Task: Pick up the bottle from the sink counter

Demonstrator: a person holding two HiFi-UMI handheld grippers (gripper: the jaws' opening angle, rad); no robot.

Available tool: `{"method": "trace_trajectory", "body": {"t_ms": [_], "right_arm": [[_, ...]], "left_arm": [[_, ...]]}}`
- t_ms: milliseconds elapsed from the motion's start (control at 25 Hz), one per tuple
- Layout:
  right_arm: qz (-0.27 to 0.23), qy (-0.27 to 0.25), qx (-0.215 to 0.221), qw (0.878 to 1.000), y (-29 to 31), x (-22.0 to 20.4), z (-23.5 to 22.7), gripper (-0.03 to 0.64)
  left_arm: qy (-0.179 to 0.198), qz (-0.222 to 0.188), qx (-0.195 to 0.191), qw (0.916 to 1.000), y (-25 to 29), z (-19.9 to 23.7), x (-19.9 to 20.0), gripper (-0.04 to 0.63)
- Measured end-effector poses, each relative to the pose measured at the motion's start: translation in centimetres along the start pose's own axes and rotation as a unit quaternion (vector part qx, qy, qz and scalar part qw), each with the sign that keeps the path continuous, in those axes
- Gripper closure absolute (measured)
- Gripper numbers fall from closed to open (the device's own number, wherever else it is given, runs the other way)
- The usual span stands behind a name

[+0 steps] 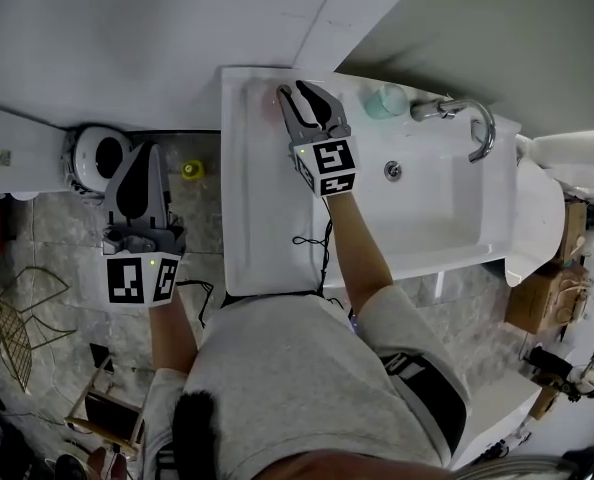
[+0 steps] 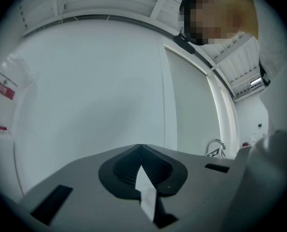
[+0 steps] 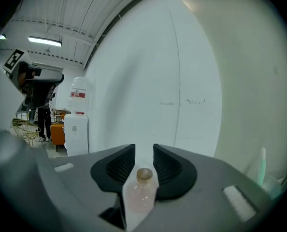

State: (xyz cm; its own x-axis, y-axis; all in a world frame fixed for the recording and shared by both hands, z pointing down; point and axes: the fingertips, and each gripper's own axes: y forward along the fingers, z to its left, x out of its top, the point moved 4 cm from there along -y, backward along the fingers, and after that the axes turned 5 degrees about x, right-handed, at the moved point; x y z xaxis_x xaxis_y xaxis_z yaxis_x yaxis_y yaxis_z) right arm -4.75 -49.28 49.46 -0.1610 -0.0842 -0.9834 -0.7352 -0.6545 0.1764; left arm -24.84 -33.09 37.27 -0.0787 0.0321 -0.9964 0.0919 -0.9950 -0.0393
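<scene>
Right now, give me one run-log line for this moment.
right gripper: open, over sink counter | bottle: between its jaws, not gripped | left gripper: shut, empty, left of the counter

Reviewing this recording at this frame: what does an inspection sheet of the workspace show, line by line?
Surface: white sink counter with a basin and a chrome faucet.
Job's things: small clear pinkish bottle at the counter's rear left, not lifted.
Clutter: teal object beside the faucet, kind unclear.
Grippers: right gripper has its jaws apart with the bottle between them, no pressing seen; left gripper has its jaws together, empty, and is off the counter's left side.
Cables: thin black cable below the right gripper.
Surroundings: water dispenser, yellow object on the tiled floor, cardboard box.
</scene>
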Motion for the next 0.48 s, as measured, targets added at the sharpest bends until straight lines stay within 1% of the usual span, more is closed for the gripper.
{"method": "trace_trajectory", "body": {"t_ms": [240,480], "right_arm": [[0.016,0.001,0.002,1.000,1.6,-3.3,-0.6,0.463],[0.019,0.012,0.004,1.000,3.1,-5.6,-0.9,0.442]], "left_arm": [[0.002,0.014,0.011,0.9998,-0.1,0.0,-1.0,0.588],[0.006,0.028,0.024,0.9993,-0.2,0.3,-2.0,0.588]]}}
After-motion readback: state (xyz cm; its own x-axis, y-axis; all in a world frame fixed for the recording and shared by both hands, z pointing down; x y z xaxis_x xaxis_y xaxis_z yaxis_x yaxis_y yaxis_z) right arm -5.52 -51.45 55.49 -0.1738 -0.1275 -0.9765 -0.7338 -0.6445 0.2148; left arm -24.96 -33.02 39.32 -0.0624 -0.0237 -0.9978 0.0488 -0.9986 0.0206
